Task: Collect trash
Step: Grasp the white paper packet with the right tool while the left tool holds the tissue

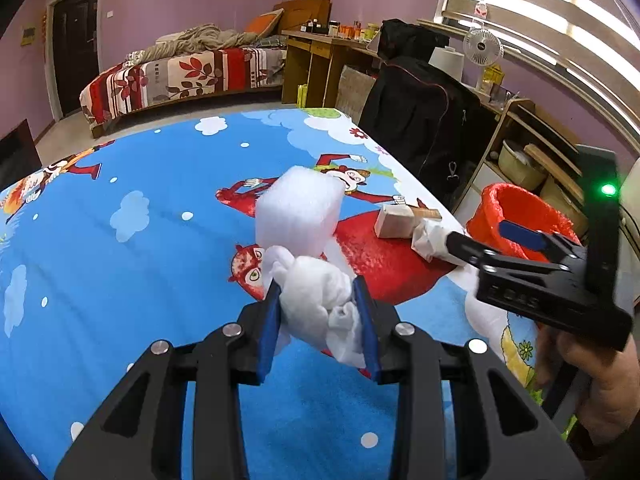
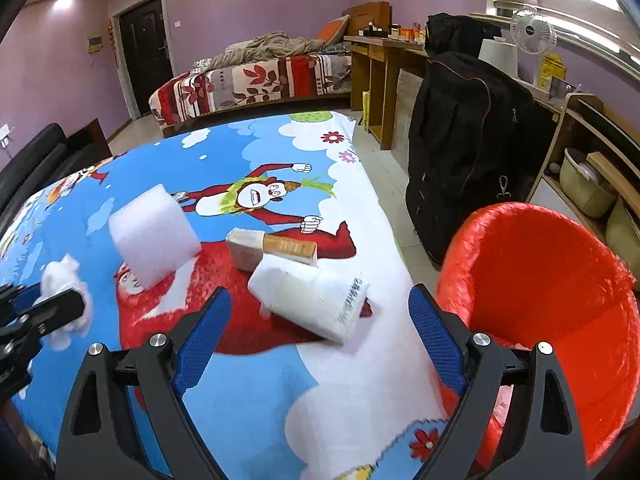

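Nearest the left wrist camera, the left gripper (image 1: 320,312) is clamped on a crumpled white wad of soft tissue or cotton (image 1: 316,304), its blue pads (image 1: 269,328) pressing the wad from both sides, apparently clear of the cartoon-printed blue cloth covering the counter (image 1: 140,280); the firm pinch probably suits such light, squashy trash. Just beyond the wad sits a white foam block (image 1: 298,210). The right gripper (image 2: 320,332) stands wide open and holds nothing, with a white plastic-wrapped packet (image 2: 308,296) on the cloth just ahead, between its fingers, likely its next pick. Behind that lies a tan rectangular box (image 2: 272,250). The red-lined round bin (image 2: 552,304) waits off the counter's edge, just right of the right gripper, handy for drops.
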{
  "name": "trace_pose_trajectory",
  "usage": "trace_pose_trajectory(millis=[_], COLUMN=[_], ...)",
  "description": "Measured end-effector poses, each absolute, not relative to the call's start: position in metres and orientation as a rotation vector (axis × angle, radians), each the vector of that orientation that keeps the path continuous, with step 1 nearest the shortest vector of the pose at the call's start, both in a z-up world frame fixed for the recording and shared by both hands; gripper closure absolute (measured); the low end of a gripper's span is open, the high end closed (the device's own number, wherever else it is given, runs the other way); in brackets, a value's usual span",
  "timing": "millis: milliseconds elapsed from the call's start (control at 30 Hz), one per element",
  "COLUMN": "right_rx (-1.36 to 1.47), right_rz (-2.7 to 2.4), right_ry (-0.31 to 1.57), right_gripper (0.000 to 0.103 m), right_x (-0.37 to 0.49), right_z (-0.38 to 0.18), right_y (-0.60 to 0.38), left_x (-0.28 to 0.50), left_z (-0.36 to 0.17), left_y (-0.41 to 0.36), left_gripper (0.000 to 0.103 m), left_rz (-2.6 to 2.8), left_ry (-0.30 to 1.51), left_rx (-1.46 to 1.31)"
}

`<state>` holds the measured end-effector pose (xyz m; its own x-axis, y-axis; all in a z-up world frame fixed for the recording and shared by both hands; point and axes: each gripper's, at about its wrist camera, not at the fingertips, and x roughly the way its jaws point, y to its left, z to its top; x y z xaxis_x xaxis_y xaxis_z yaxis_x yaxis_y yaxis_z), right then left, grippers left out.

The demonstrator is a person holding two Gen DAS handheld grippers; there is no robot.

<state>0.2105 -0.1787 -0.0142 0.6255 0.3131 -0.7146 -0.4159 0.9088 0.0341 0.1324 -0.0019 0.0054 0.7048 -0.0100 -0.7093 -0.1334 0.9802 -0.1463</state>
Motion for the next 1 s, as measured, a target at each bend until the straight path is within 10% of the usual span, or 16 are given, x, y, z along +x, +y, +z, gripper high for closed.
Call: trace_pose_trajectory(millis=[1000], right_rx=[-0.176], right_rz=[0.399], right_ry=[0.879], right_gripper=[0.032], right_x=[0.230], right_z=[-0.041], right_y=[-0.170], left_x=[0.125], left_z=[0.004], left_y=[0.005], left_gripper=[0.069], left_rz=[0.056], left_ry=[0.768], left_rx=[-0.237])
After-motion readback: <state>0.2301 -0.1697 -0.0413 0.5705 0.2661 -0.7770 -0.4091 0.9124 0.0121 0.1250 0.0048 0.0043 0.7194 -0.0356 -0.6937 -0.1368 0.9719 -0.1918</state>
